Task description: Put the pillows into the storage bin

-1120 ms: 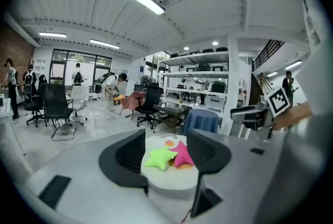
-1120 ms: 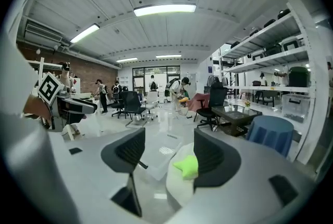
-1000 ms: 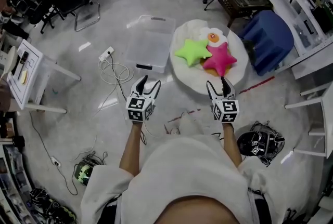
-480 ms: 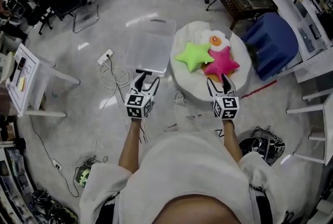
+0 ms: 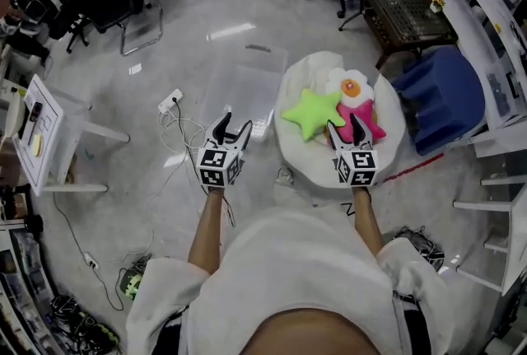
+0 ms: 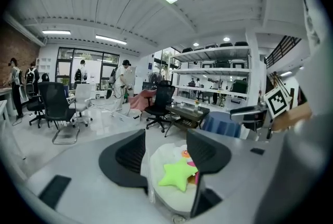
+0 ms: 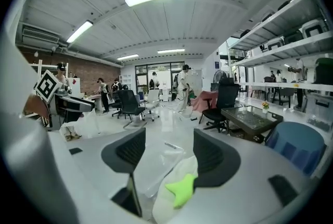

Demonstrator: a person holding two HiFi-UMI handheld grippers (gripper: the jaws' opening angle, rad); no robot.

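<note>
Where pillows (image 5: 313,113) lie (cushion (image 5: 303,161)), bin (image 5: 243,86) neighbours.

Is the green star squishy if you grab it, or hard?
Probably squishy: the green star looks puffy, with plump rounded points, like a stuffed pillow, so jaws would likely sink in. It probably won't roll either, since it lies flat on the white cushion.

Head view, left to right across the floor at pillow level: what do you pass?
white side table → power strip → clear storage bin → green star pillow → pink star pillow → blue chair
</note>
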